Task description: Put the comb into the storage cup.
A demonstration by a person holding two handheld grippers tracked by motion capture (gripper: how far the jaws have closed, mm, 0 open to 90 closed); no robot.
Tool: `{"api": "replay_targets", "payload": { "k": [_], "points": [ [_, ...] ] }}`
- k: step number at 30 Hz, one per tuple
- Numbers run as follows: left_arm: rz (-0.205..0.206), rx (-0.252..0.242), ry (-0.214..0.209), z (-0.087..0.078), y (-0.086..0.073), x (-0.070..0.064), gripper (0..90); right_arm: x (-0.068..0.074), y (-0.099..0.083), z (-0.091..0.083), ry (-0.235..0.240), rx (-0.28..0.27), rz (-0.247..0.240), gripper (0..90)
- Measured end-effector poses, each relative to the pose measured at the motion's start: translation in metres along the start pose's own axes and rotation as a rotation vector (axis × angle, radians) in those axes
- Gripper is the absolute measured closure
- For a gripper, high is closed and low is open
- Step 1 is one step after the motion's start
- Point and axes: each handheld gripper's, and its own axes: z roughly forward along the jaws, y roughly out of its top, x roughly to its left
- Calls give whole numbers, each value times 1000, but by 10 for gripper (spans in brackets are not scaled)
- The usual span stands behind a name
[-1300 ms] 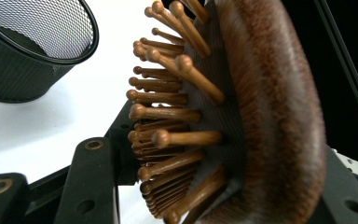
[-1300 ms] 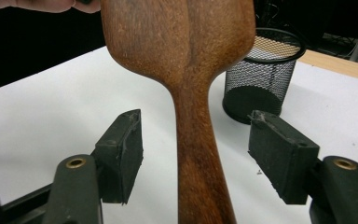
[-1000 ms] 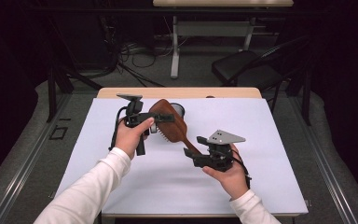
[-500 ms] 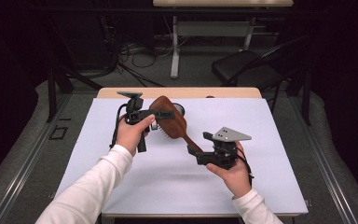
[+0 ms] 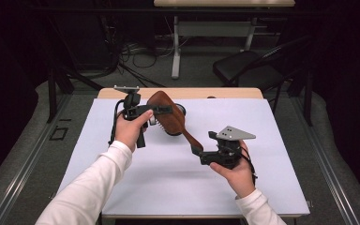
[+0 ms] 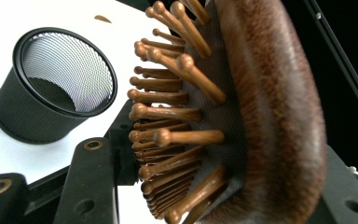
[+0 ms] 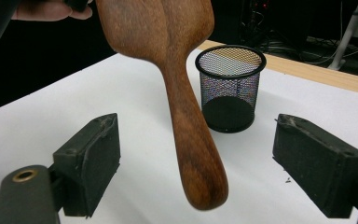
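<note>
We see the white surface [image 5: 168,178] brightly and evenly lit from above, while the room beyond it stays dim. Shadows are soft. In the left gripper view the near wooden bristles [image 6: 177,140] blur; the mesh cup [image 7: 230,88] is sharp in the right gripper view.

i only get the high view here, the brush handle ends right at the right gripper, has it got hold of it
Observer: No. In the right gripper view the right gripper has its jaws wide apart, and the brown wooden paddle hairbrush has its handle between them, touching neither.
Operator: so what carries it
Observer: The left gripper has its jaws around the brush head, one on the wooden-pin side, one on the back.
Operator: whats that dark thing behind the brush head
Observer: A black wire-mesh cup, upright on the white table, nothing visible inside.
</note>
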Motion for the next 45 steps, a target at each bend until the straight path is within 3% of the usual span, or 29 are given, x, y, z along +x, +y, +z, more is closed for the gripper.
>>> {"api": "replay_targets", "payload": {
  "k": [8,14,23,37,45],
  "points": [
    [8,-22,6,-4,5,-3,472,0,0,0,3,16,2,134],
    [10,-31,28,-5,9,-3,471,-1,-1,-1,34,27,1,48],
    [16,-59,56,-8,18,0,471,-2,-1,-3,34,29,4,0],
    [14,-89,85,-10,27,3,470,-3,-3,-5,-15,36,-16,0],
    [14,-111,96,-10,33,3,470,-5,-4,-6,-13,36,-11,0]
  ]
}}
